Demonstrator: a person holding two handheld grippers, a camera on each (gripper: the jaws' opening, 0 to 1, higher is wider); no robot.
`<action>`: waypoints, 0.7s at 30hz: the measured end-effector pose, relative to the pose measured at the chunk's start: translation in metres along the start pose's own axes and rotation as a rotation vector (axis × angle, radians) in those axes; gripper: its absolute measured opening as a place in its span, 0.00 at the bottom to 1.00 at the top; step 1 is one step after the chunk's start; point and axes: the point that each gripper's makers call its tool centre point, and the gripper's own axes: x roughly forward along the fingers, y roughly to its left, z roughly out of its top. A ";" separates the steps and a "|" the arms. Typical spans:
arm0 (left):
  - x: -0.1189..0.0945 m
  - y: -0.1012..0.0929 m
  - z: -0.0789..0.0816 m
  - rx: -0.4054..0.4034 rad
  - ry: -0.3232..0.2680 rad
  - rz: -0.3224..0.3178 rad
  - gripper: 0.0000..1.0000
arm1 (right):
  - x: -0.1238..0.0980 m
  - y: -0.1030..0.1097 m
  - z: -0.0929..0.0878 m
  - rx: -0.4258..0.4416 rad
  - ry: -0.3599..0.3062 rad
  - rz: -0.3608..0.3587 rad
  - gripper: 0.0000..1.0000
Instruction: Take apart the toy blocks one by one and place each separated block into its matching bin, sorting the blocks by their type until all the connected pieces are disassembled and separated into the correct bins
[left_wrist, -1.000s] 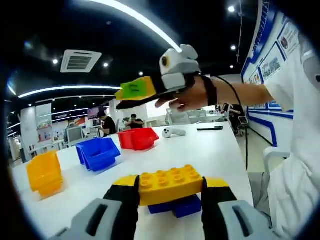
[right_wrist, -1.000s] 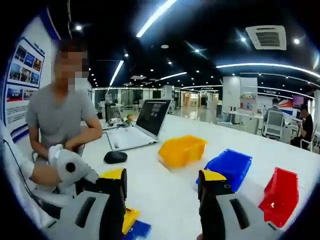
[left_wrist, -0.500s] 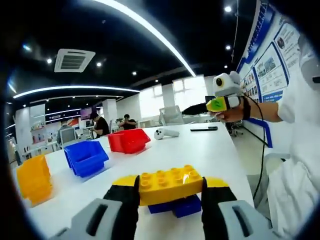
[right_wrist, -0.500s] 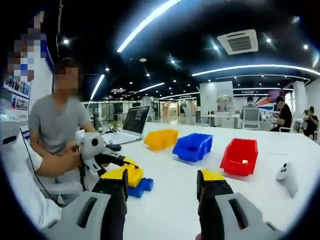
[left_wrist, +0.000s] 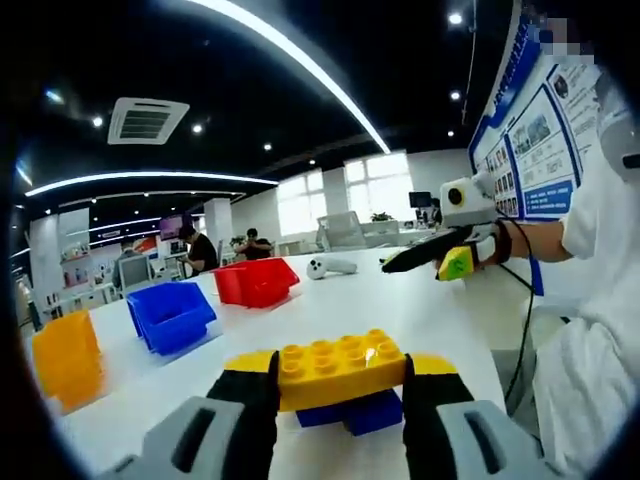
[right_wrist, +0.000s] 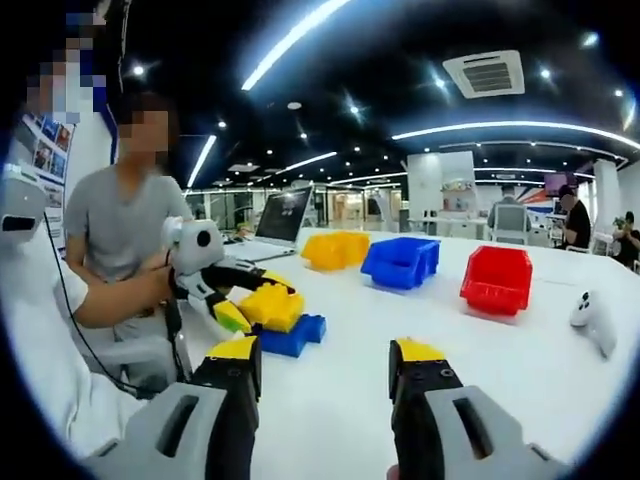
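— What sits ahead of the right gripper (right_wrist: 325, 375)?

— Its jaws stand apart over the white table (right_wrist: 480, 350), nothing between them.

— And to the left?

— The left gripper (right_wrist: 262, 295) clamps a yellow block (right_wrist: 270, 305) joined to a blue block (right_wrist: 295, 336).

— Bins?

— Yellow bin (right_wrist: 336, 249), blue bin (right_wrist: 402, 262), red bin (right_wrist: 496, 279), in a row farther back.

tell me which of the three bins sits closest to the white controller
The red bin. It stands next to the white controller; the blue bin and yellow bin lie farther along the row.
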 end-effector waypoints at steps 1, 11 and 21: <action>0.000 0.001 0.000 0.000 0.000 0.000 0.49 | 0.004 0.002 0.000 -0.004 0.005 0.010 0.52; 0.001 -0.005 0.000 0.003 -0.022 -0.048 0.49 | 0.052 0.013 -0.005 -0.048 0.050 0.060 0.42; 0.001 -0.016 0.003 0.009 -0.045 -0.111 0.49 | 0.066 0.031 -0.024 -0.066 0.106 0.147 0.39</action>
